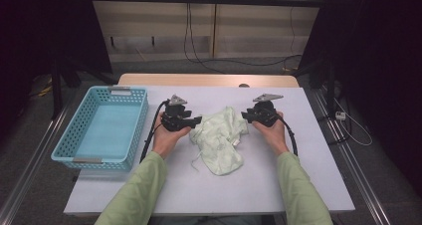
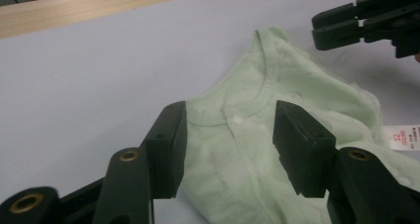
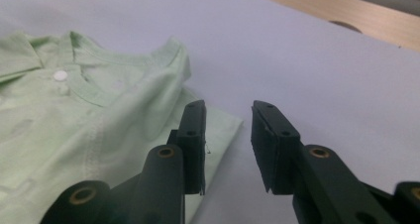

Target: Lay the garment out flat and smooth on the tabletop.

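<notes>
High view, garment: a pale green garment (image 1: 219, 139) is seen crumpled near the middle of the desk (image 1: 199, 190), well apart from every edge.
High view, left claw: the left claw (image 1: 195, 120) is held at the garment's left side, its tips at the cloth's edge.
High view, right claw: the right claw (image 1: 245, 115) is held at the garment's right upper side, just beside the cloth.
High view, basket: a light blue basket (image 1: 134, 130) is set along the desk's left edge, well apart from the garment.
High view, sleeves: both forearms are covered by light green sleeves (image 1: 137, 192) that come in from the near edge.

Left gripper view, left claw: the left claw (image 2: 230, 142) is seen parted to a middling width, with the garment (image 2: 277, 110) lying between and below the jaws; no cloth is pinched by the pads.
Left gripper view, details: a white button (image 2: 237, 120) is seen at the neckline, and a white label (image 2: 402, 137) with red print lies at the cloth's right edge.
Left gripper view, other claw: the right claw (image 2: 317, 30) is seen at the upper right, above the garment's far corner.

Right gripper view, right claw: the right claw (image 3: 227, 144) is seen narrowly parted, with bare desk (image 3: 307, 60) between the jaws.
Right gripper view, garment: the garment (image 3: 99, 110) lies to the left, its folded corner reaching under the left jaw; nothing is gripped.
</notes>
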